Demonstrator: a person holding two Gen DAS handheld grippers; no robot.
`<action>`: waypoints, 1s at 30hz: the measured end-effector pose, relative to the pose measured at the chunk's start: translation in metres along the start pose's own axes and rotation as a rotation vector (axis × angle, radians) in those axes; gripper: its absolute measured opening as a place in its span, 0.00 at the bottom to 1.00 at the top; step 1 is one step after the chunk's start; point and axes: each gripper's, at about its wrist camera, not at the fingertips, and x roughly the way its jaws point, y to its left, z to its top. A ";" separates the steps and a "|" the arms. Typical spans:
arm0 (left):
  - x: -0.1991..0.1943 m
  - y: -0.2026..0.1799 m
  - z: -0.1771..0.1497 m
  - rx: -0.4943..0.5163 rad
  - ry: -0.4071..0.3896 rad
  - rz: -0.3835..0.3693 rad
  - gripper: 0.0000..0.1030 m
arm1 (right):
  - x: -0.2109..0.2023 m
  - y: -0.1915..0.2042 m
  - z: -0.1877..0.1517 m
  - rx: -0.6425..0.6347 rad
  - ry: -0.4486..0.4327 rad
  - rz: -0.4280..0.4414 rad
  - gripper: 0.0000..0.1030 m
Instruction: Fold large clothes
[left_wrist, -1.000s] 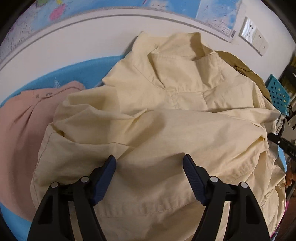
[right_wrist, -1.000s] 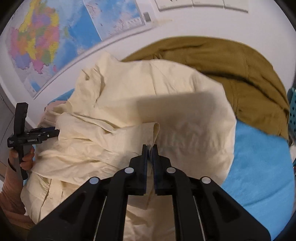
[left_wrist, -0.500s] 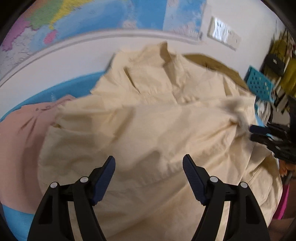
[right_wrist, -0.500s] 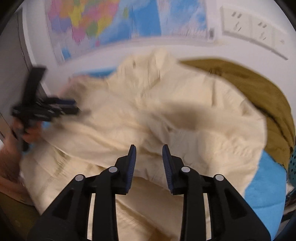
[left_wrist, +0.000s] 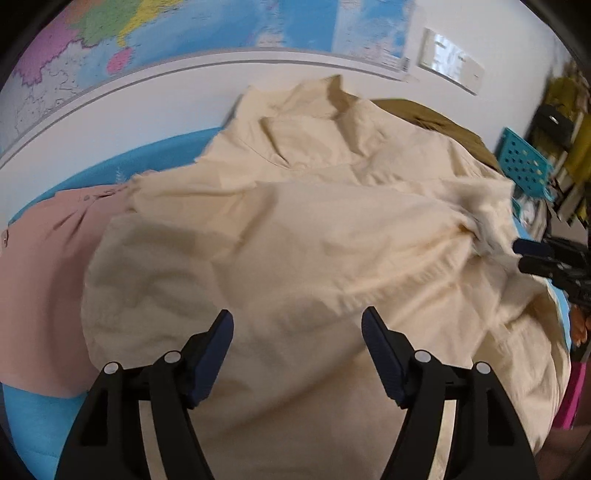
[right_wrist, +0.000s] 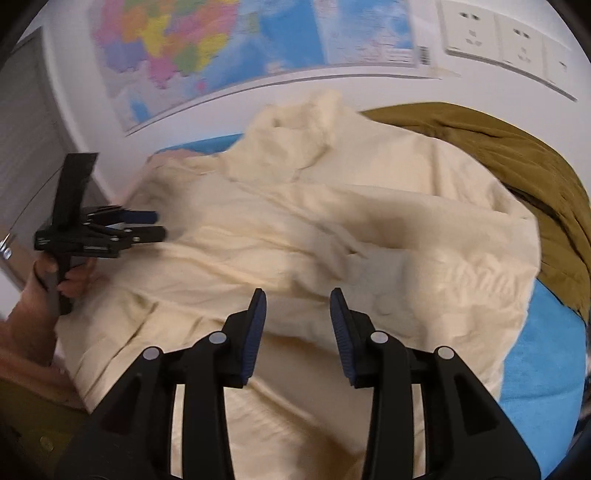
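A large cream shirt (left_wrist: 295, 221) lies crumpled on the blue surface (left_wrist: 159, 155), collar towards the wall. My left gripper (left_wrist: 297, 317) hovers over its near part, open wide, jaws closing a little, no cloth between them. In the right wrist view the left gripper (right_wrist: 155, 225) sits at the shirt's left edge, held by a hand (right_wrist: 70, 273). My right gripper (right_wrist: 297, 295) is over the cream shirt (right_wrist: 332, 240), jaws opening, nothing pinched between the pads. From the left wrist view the right gripper (left_wrist: 524, 253) is next to a bunched fold at the shirt's right edge.
A pink garment (left_wrist: 44, 277) lies left of the shirt. An olive garment (right_wrist: 498, 147) lies behind it to the right. A teal perforated basket (left_wrist: 524, 162) stands at the far right. A white wall with maps (right_wrist: 221, 44) and sockets (right_wrist: 495, 37) bounds the far side.
My right gripper has let go of the cream fold it pinched and its jaws have spread apart. Both grippers have shifted over the shirt; the left stays open.
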 end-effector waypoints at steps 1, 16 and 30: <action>0.003 -0.002 -0.003 0.008 0.010 -0.002 0.67 | 0.007 0.001 0.000 -0.012 0.021 -0.009 0.34; -0.009 -0.014 -0.020 0.015 -0.017 0.084 0.69 | 0.004 0.003 -0.013 0.043 0.021 -0.010 0.54; -0.021 -0.034 -0.057 0.031 -0.024 0.090 0.72 | 0.006 0.019 -0.038 0.035 0.058 -0.007 0.55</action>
